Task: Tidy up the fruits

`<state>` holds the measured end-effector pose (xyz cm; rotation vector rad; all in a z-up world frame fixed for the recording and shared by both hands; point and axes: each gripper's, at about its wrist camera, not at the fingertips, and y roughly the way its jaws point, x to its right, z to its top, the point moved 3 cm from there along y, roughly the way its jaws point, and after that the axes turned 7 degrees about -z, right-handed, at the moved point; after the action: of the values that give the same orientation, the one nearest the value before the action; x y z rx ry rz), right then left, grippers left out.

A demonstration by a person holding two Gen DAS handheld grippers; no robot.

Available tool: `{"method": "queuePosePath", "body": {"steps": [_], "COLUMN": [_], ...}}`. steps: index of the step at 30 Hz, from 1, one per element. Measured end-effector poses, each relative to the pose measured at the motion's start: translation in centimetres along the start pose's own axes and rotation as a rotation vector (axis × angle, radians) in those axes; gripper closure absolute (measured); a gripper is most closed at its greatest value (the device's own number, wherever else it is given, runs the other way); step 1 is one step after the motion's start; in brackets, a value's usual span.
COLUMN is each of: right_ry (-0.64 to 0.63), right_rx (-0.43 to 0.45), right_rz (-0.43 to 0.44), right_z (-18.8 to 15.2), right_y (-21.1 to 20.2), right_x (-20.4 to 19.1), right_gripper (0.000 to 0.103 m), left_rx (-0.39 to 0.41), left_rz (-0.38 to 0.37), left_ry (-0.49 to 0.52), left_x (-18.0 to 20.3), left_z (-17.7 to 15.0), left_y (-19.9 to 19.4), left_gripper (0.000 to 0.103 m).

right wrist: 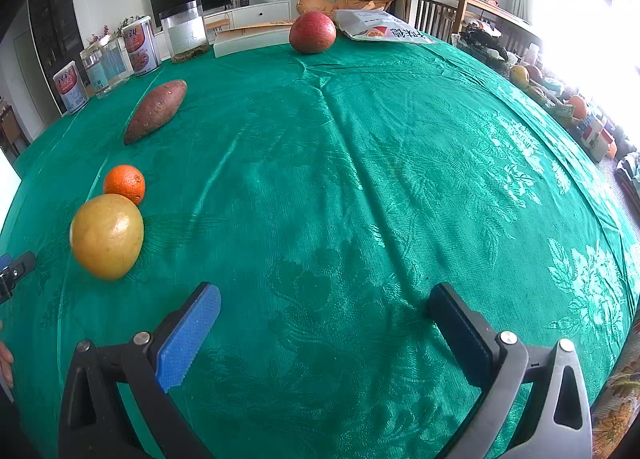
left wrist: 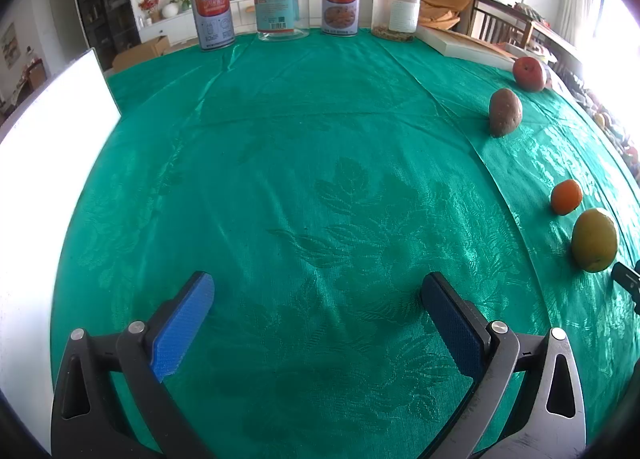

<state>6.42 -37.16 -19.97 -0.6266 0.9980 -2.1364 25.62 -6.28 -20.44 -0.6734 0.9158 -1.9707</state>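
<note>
Green slippery cloth covers the tabletop (right wrist: 360, 139); both left tongs (left wrist: 316, 311) and right tongs (right wrist: 324, 323) gape apart, empty. Round yellow fruit (right wrist: 107, 236), touching the orange (right wrist: 124, 183), could roll if nudged.

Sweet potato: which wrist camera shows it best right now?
The right wrist view: the sweet potato lies there in full length on the green cloth, unobstructed. The left wrist view shows the sweet potato end-on, small, near the right edge.
</note>
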Motion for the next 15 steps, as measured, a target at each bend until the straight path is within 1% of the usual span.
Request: {"method": "queuePosePath", "body": {"steps": [15], "right_ry": [0.000], "right_rx": [0.000], "right_rz": [0.001], "right_z": [-0.09], "right_y": [-0.07], "right_x": [0.00], "right_gripper": [0.000], "left_rx": [0.000], "left_rz": [0.000], "left_ry": [0.000], "left_x": [0.00], "left_z": [0.02], "left_y": [-0.01], "left_gripper": [0.000]}}
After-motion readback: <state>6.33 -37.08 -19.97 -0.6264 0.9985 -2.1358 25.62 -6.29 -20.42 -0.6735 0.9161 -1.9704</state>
